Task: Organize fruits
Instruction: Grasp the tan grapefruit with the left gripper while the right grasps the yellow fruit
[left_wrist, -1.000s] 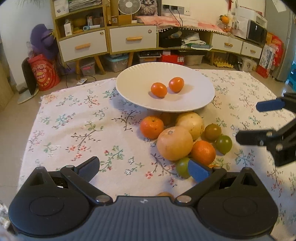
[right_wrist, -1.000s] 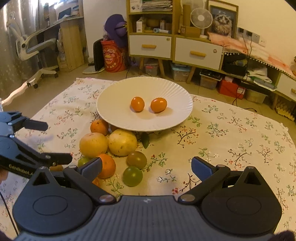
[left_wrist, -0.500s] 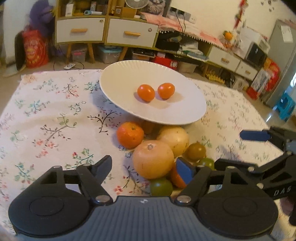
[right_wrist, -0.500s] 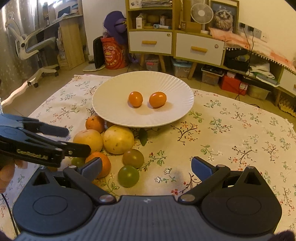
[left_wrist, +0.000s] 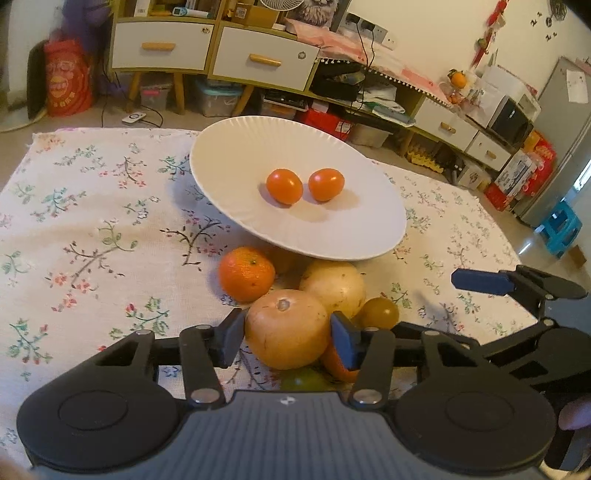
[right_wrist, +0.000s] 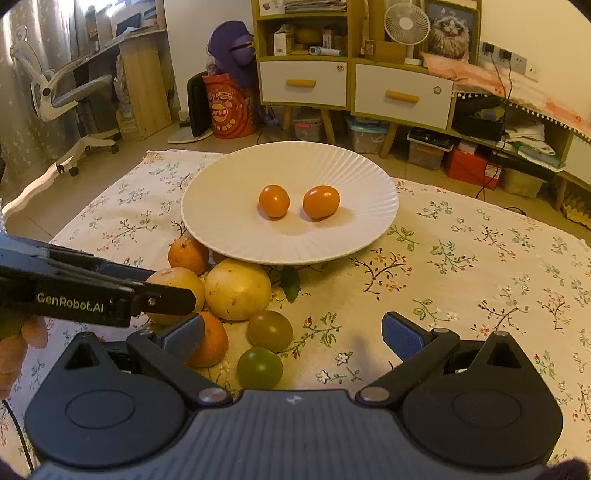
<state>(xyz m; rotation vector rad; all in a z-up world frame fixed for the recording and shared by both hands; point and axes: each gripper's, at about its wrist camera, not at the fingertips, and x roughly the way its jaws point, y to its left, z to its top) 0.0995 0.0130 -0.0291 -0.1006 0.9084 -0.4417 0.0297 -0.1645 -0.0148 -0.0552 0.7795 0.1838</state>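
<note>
Our left gripper (left_wrist: 286, 338) has just been closing its jaws around the big pale-orange fruit (left_wrist: 286, 328) at the near edge of the pile; the pads sit at its two flanks and look to be touching, though we cannot tell how firmly they press. Our right gripper (right_wrist: 291, 334) hangs with its jaws wide and nothing in them, over the two green-brown fruits (right_wrist: 269, 330).

To do this well, we judge the grip should settle across the widest part before lifting, since a round smooth fruit can squirt out of flat pads. It leans against the yellow fruit (left_wrist: 332, 286) and an orange (left_wrist: 246, 273), with another orange partly under it, so a straight lift should keep the neighbours from rolling. The plate (left_wrist: 236, 147) stands just behind the pile and already holds two small orange fruits (left_wrist: 284, 186); we would set ours down beside them, not on them.

The table wears a floral cloth (left_wrist: 92, 221), soft enough to slow rolling. Behind are drawers (right_wrist: 303, 83), a fan (right_wrist: 406, 22), an office chair (right_wrist: 62, 85) and floor clutter.
</note>
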